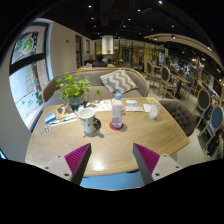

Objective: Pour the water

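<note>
While the tongs (110,158) hang open and empty at the table's (120,150) near edge, the water bottle (117,110) stands well beyond them.
A careless reach could tip the bottle or clip the kettle (90,123) beside it (potted plant (73,90) behind); the near tabletop offers clear room.

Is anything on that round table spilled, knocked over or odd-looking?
Nothing stands out. The water bottle, mug and potted plant all stand upright on the table, with no visible spill. The tool is open, short of them.
</note>
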The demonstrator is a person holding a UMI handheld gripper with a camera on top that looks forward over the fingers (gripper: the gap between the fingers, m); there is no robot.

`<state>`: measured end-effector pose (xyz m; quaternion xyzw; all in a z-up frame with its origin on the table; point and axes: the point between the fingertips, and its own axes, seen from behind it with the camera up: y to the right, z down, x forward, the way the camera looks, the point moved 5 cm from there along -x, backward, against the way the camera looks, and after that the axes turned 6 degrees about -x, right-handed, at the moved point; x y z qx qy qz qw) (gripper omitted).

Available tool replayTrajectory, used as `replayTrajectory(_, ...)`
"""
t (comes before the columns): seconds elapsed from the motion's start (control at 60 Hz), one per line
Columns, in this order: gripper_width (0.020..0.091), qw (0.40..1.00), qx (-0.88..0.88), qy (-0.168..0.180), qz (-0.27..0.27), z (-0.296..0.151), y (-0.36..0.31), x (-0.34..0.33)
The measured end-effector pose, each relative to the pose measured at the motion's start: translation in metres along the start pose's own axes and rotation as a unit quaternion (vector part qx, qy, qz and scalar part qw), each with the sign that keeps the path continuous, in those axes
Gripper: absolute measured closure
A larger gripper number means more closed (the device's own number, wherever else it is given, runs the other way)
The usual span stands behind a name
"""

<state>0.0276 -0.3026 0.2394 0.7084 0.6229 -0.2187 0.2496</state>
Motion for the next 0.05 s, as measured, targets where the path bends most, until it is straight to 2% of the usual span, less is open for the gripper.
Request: replayTrajectory(0.05,0.0252,1.000,-0.001,0.001,-0.001,-0.0016,-0.0007,-0.0015)
